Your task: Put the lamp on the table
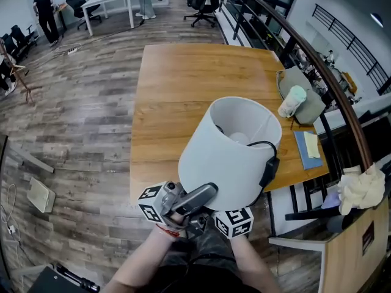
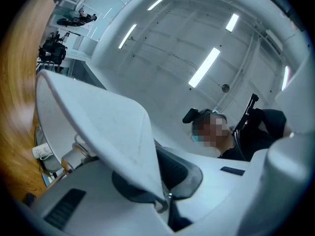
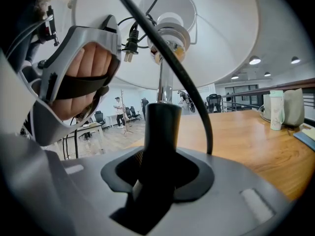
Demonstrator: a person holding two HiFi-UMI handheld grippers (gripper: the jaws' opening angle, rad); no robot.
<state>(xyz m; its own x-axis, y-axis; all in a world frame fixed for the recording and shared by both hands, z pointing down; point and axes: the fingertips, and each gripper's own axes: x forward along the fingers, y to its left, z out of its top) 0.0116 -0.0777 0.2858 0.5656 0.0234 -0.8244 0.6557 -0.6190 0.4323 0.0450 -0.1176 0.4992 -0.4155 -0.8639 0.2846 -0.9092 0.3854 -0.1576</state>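
A lamp with a white shade hangs over the near edge of the wooden table, carried by both grippers. My left gripper is shut on the shade's lower rim, which runs down between its jaws. My right gripper is shut on the lamp's black stem below the bulb socket. In the head view only its marker cube shows under the shade. The black cord loops over the shade's right side, and its plug dangles inside.
A grey bag, a white bottle and a blue notebook lie at the table's right edge. A dark railing runs along that side. Desks, office chairs and people stand far back on the wood floor.
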